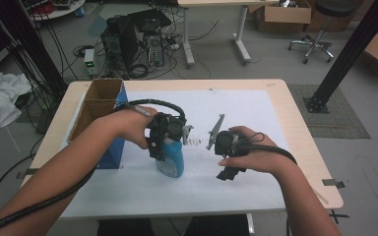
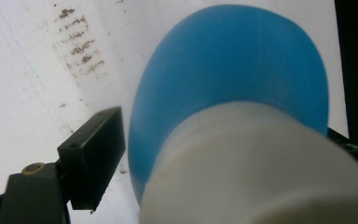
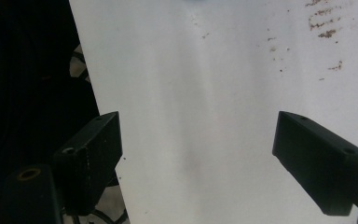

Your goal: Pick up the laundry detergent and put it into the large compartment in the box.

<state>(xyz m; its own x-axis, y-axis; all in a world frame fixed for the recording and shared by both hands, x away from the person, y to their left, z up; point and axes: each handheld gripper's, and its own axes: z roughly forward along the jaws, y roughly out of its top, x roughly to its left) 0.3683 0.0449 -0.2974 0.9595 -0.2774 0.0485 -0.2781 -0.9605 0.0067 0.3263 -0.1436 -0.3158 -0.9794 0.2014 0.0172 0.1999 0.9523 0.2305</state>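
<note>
My left gripper [image 1: 163,142] has its jaws around the white-capped blue plastic bottle [image 2: 233,88]; whether they press it I cannot tell. My right gripper [image 3: 196,154] gapes wide above the white paper sheet [image 3: 205,84].

A blue bottle [image 2: 233,65] with a white cap [image 2: 256,168] is seen between the black jaws of the left gripper [image 1: 165,140]. Beyond those jaws a white sheet [image 2: 23,93] is marked by rows of brown specks. The right gripper [image 1: 230,147] is black too — under its jaws the same white sheet is seen, speckled brown. A brown cardboard box [image 1: 96,101] with a blue side is seen beside the left gripper.
</note>
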